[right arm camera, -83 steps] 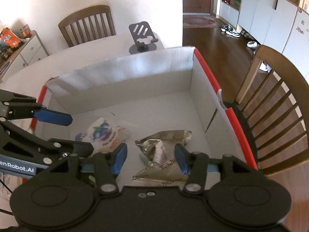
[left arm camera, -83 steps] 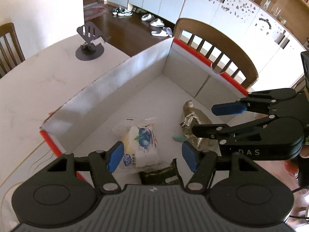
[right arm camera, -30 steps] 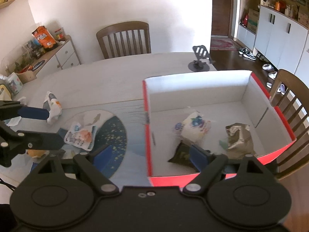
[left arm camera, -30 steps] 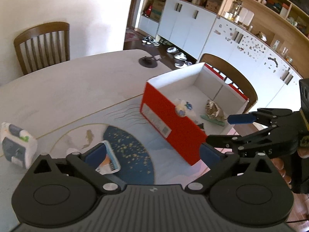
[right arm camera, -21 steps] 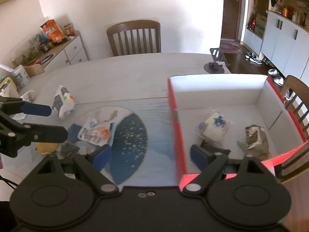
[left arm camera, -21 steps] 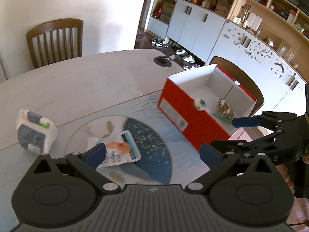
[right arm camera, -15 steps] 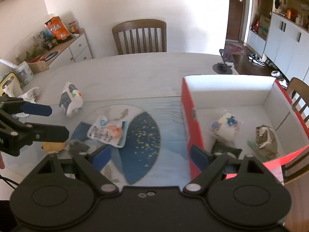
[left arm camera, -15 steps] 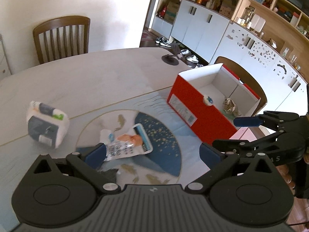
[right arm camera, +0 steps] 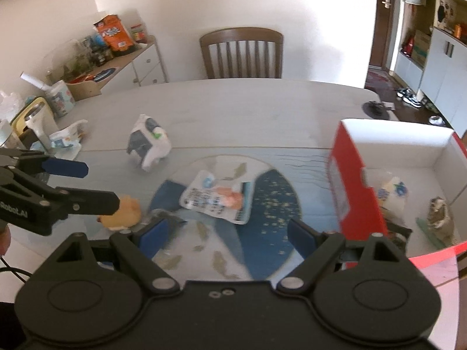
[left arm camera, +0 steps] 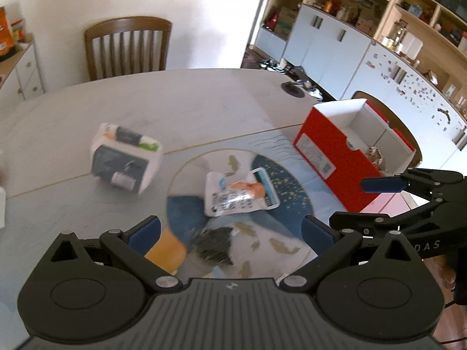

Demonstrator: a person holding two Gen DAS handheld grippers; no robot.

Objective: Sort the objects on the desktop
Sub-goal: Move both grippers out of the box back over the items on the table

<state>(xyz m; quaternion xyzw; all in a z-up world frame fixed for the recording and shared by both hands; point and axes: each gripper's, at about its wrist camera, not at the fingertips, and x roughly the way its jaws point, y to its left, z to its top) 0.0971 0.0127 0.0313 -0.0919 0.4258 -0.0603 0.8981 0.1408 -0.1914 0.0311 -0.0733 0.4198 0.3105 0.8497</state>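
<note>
Left tongs [left arm camera: 230, 229] spread wide apart, nothing between the blue pads, held above the near part of the table [left arm camera: 181, 108]. Right tongs [right arm camera: 224, 234] likewise spread wide and empty, hovering over the blue fish-pattern mat [right arm camera: 262, 204]. Landmark: the white flat pouch [left arm camera: 239, 194] with an orange picture and blue edge, lying on the mat's round centre. Just nearer the tongs than the pouch lies a small dark crumpled wrapper [left arm camera: 214, 243]; left of that wrapper, an orange-yellow rounded item [left arm camera: 165, 249], partly hidden behind the left pad in the left wrist view, blurred. In the right wrist view the same orange item [right arm camera: 124, 213] sits just beside the tip of the left tongs. Left of and beyond the pouch, off the mat's circle, stands a white and dark grey pack [left arm camera: 125, 159] with a green mark, tilted. Right of the pouch, well apart, is the red box [left arm camera: 329, 157] with white inside, open at the top. Inside it, seen from the right wrist: a white packet with blue print [right arm camera: 392, 194] near the red wall, a crumpled silver foil bag [right arm camera: 440, 214] farther right, and a dark wrapper [right arm camera: 394, 230] at the near edge. Beyond the pouch, at the table's far side, a wooden chair [right arm camera: 242, 52].
</note>
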